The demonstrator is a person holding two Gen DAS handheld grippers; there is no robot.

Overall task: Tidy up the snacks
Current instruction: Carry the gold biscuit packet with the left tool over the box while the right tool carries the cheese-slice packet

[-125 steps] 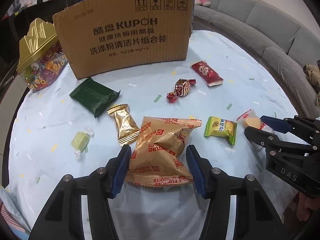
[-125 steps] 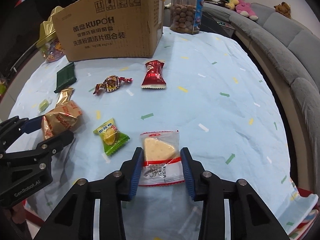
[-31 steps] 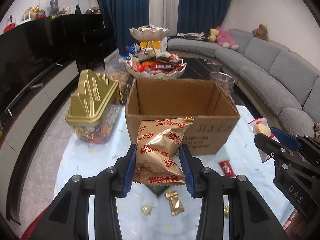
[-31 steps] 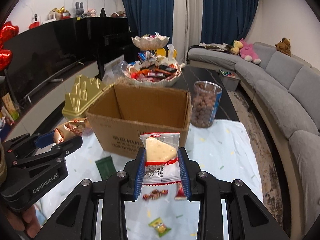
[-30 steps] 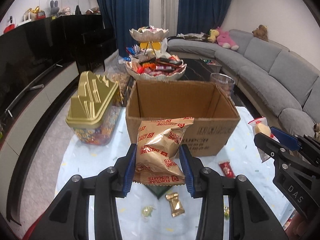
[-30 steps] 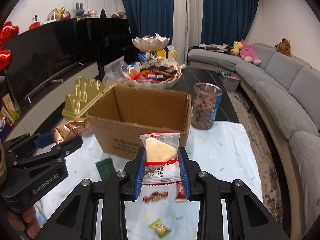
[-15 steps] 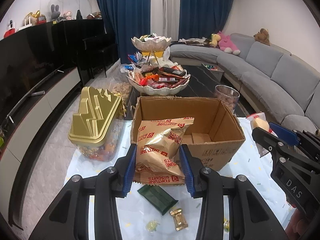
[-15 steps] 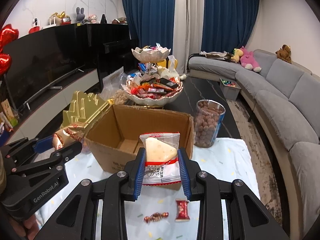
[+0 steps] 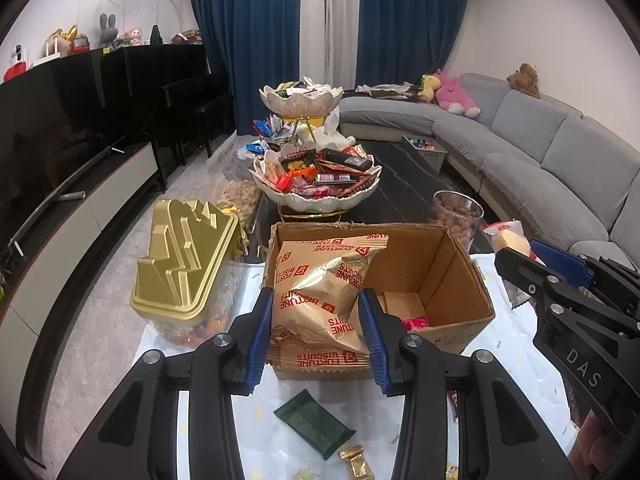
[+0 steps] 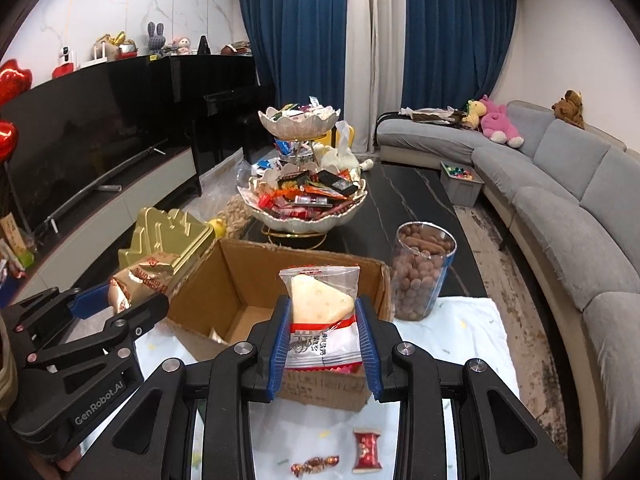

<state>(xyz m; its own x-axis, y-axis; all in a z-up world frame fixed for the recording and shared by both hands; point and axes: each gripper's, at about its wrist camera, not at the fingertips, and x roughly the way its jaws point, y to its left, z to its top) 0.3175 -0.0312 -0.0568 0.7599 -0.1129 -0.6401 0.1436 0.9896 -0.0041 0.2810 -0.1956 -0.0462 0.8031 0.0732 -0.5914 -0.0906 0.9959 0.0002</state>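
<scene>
Your left gripper (image 9: pixel 318 334) is clamped on the gold biscuit bag (image 9: pixel 320 292), held at frame centre in front of the open cardboard box (image 9: pixel 460 280). Your right gripper (image 10: pixel 322 344) is clamped on the clear cheese-wedge packet (image 10: pixel 322 312), low in its frame's centre, over the box's near wall.

Both grippers tilt downward side by side: left gripper (image 9: pixel 318 334) and right gripper (image 10: pixel 322 338), jaws clamped on packets.
</scene>
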